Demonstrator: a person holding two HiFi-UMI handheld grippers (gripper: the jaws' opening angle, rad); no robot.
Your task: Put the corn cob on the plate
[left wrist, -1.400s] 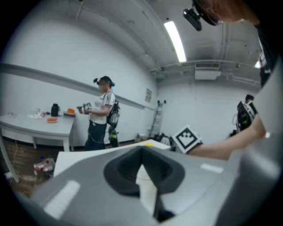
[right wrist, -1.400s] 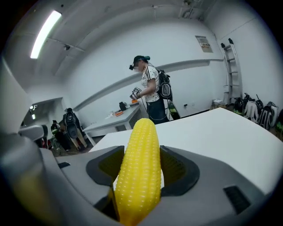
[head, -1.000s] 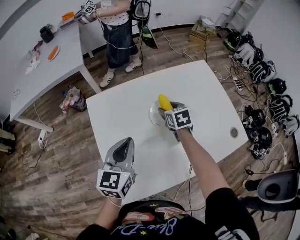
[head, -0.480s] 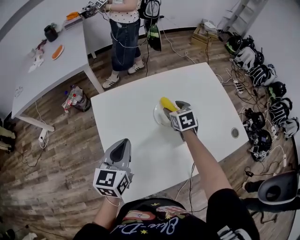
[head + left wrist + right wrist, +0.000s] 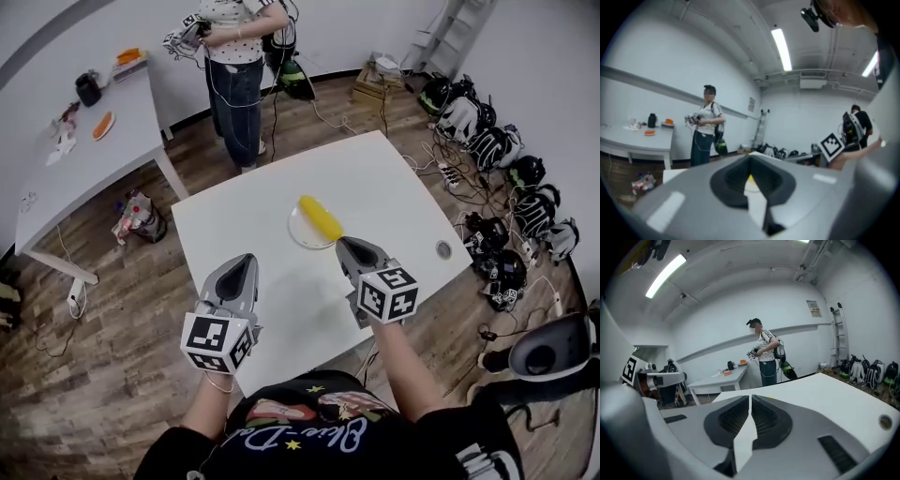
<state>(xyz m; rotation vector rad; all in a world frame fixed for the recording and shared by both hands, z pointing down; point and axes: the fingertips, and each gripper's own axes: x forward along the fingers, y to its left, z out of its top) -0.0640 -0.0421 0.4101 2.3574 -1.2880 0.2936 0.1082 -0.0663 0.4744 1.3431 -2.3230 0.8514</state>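
The corn cob point(image 5: 320, 217) lies on the plate point(image 5: 299, 234), mid-frame. Below it, the left gripper point(image 5: 246, 262) and right gripper point(image 5: 346, 246) both have jaws pressed together, empty.

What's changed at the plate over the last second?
The right gripper has drawn back from the plate toward the person, leaving the corn cob behind, and its jaws have shut empty. The corn cob still lies on the plate; the left gripper stays shut and empty over the table.

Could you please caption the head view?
Corn cob on plate; left hand-held gripper and right hand-held gripper hover shut.
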